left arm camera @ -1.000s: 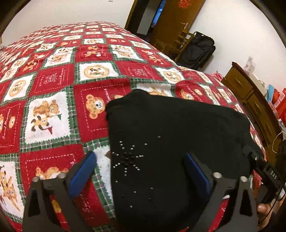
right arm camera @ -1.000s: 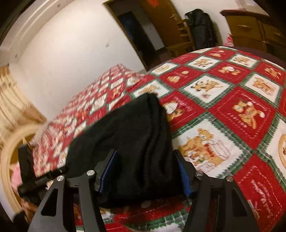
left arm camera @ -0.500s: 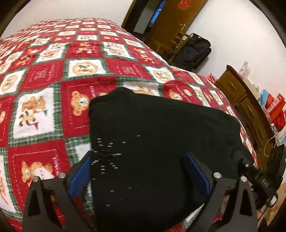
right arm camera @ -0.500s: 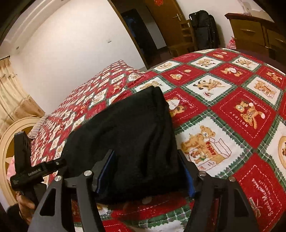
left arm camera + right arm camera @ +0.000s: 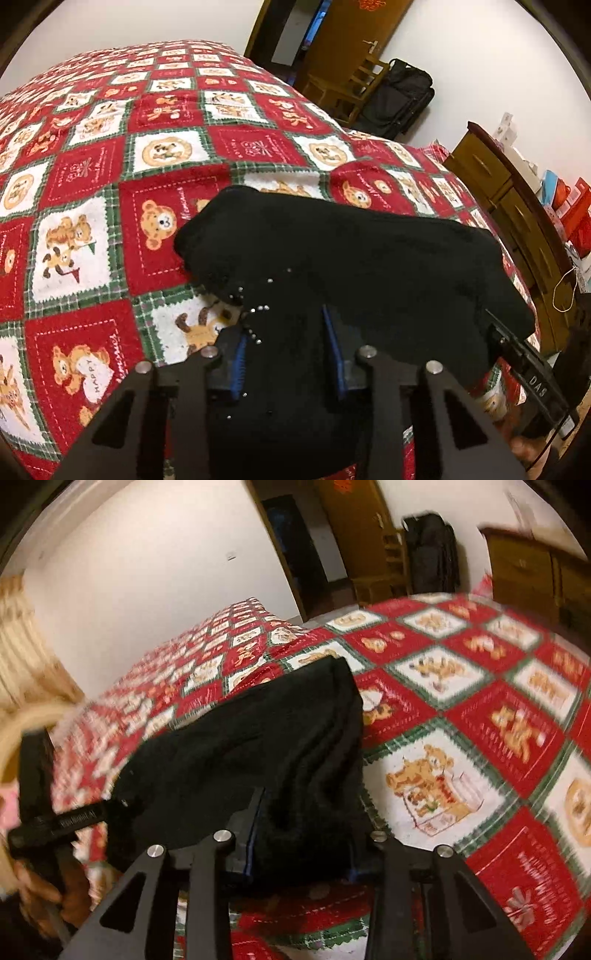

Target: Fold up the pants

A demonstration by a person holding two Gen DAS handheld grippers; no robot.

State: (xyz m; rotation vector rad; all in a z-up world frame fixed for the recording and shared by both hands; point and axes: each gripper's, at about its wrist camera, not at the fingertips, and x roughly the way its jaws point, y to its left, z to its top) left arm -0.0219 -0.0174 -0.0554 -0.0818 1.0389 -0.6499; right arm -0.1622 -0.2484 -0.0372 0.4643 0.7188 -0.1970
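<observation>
Black pants (image 5: 351, 258) lie folded in a wide band on the red, white and green bear-patterned bedspread (image 5: 92, 240). Small silver studs dot their near left corner. My left gripper (image 5: 286, 332) is at that near corner, its jaws closing, and its blue pads pinch a bunched ridge of the black cloth. In the right wrist view the same pants (image 5: 258, 738) run away to the upper right over the bedspread (image 5: 480, 738). My right gripper (image 5: 306, 812) is at their near end, jaws closing, with gathered folds of cloth squeezed between the pads.
A wooden dresser (image 5: 517, 206) with boxes on top stands along the right of the bed. A wooden chair (image 5: 347, 88) and a black bag (image 5: 402, 96) are by the door beyond it. A person's hand (image 5: 44, 893) shows low at the left.
Both pairs of jaws have narrowed from wide apart onto the pants. The cloth now bunches between the pads, and the studded corner has pulled in and puckered. Both hands kept roughly in place.
</observation>
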